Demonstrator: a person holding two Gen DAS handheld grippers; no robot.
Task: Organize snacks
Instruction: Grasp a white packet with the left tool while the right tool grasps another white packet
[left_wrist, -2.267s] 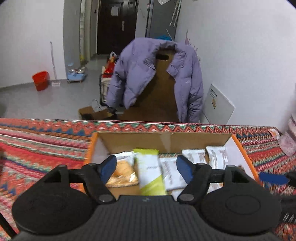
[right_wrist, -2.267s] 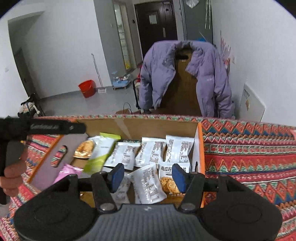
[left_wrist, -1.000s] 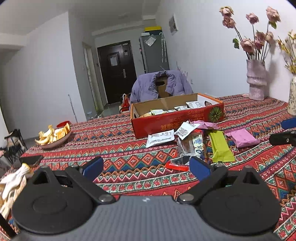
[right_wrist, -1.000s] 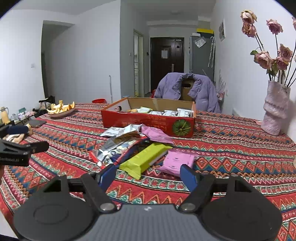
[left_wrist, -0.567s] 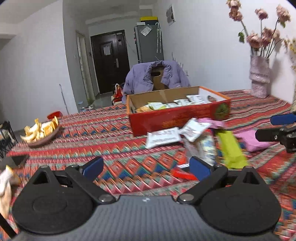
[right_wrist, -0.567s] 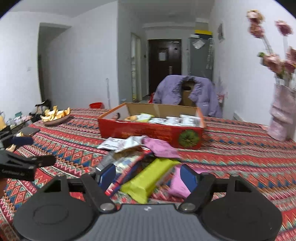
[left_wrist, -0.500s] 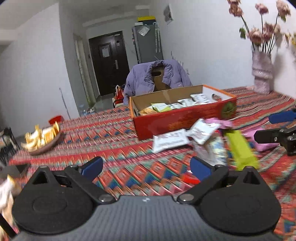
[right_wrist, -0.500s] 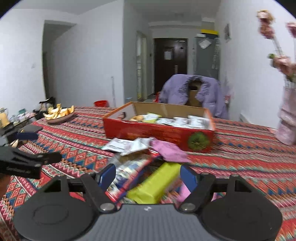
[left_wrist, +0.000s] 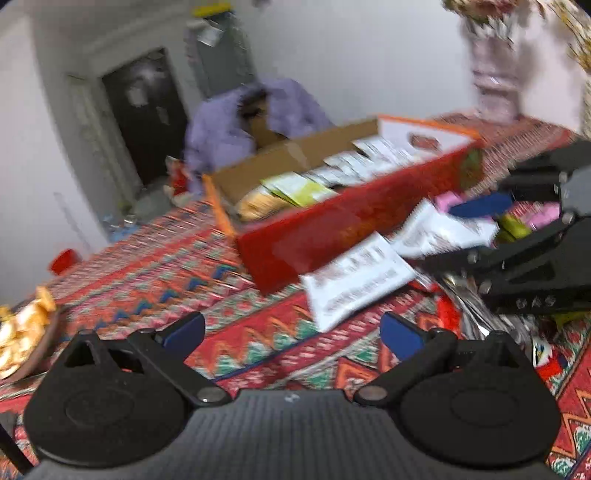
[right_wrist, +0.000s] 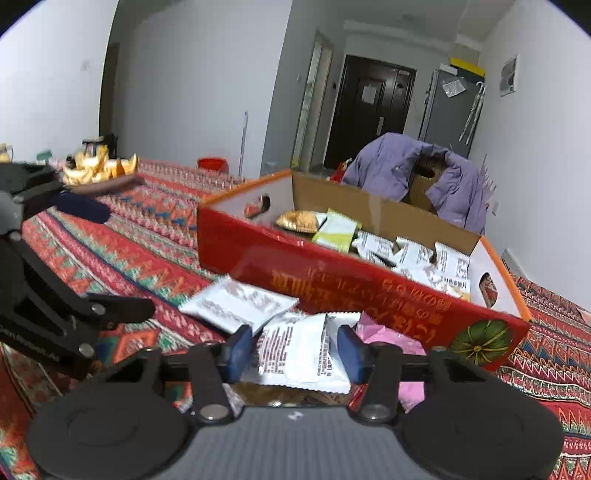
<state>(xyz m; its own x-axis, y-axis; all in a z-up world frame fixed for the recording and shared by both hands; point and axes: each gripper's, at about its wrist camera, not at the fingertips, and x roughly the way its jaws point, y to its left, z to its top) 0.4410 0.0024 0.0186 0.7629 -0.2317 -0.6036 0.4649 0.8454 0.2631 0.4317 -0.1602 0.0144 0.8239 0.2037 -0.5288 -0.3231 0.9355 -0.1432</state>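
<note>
Our right tongs (right_wrist: 295, 349) closing around white packet (right_wrist: 303, 354), pads seemingly not yet pressing. Left tongs (left_wrist: 291, 330) spread wide, empty, over tabletop (left_wrist: 258, 332) near box (left_wrist: 332, 225).

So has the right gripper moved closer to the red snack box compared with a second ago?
Yes. In the right wrist view the red box now looms much nearer, and the right gripper is closing around a white packet lying just before it.

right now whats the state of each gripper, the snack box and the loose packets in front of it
left gripper: open, empty
right gripper: jaws closing around a white snack packet
red snack box: open-topped, packets inside
second white packet: flat on the tablecloth, against the box front
pink packet: on the cloth, partly hidden
</note>
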